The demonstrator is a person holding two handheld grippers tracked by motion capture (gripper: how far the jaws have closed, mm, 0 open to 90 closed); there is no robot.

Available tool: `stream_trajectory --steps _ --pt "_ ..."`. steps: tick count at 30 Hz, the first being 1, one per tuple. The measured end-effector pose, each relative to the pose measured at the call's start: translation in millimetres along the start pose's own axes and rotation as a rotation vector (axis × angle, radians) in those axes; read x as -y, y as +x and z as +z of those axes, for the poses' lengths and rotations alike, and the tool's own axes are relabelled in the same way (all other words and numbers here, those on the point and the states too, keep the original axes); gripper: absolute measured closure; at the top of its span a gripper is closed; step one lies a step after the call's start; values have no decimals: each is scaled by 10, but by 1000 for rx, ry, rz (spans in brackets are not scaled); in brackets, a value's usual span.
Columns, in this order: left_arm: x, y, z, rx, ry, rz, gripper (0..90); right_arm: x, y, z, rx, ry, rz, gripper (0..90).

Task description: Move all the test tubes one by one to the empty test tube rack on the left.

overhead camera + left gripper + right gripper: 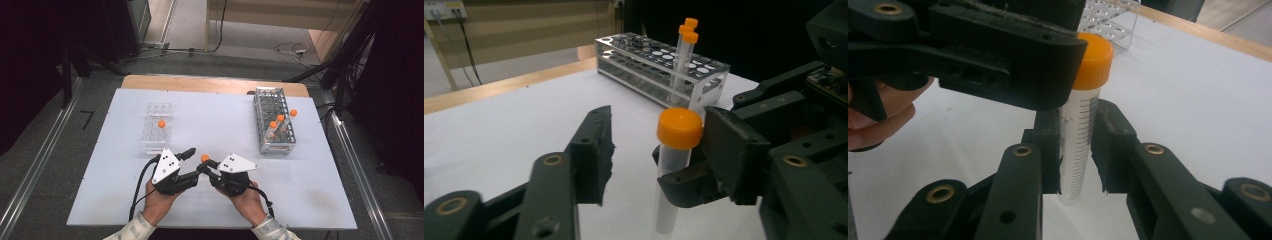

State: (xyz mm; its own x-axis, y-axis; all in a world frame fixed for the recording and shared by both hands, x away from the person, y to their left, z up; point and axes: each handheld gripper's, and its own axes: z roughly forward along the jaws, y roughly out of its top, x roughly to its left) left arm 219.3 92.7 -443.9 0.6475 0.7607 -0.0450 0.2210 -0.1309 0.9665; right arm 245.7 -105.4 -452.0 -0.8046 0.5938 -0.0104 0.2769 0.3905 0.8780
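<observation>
A white table (310,200) with a pale wooden far edge carries a metal wire rack (274,120) holding three orange-capped tubes at the right and a clear plastic rack (156,127) with one capped tube at the left. Near the front edge, two hands bring a pair of black grippers together, each topped by a grey three-cornered plate. The right gripper (1079,150) is clamped on a tube (1079,145), a clear, round plastic cylinder printed with fine graduation marks and closed by a smooth orange screw cap, held upright just above the table between the two grippers. The left gripper (656,137) has one matte pad beside the cap, the other standing apart, so it is not yet gripping.
</observation>
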Motion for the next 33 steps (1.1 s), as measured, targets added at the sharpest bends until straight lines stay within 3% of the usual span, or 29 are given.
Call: stream_trajectory --steps 4,11,22,23,24,26,33 --pt "14 -8 20 16 10 12 579 2 7 17 -1 2 -1 719" --pt "22 -42 39 28 15 27 685 -5 34 18 -10 0 -5 719" --pt "19 -32 35 34 13 15 699 -4 34 13 -14 0 -6 709" --pt "17 -25 30 32 12 15 699 -3 24 20 -37 8 -4 603" --pt "14 -17 27 31 13 15 699 -3 24 20 -37 8 -4 603" --pt "7 7 14 22 9 7 699 11 -1 34 -54 27 -11 450" --pt "-18 113 -32 4 -1 -28 699 50 -124 7 -12 53 20 273"
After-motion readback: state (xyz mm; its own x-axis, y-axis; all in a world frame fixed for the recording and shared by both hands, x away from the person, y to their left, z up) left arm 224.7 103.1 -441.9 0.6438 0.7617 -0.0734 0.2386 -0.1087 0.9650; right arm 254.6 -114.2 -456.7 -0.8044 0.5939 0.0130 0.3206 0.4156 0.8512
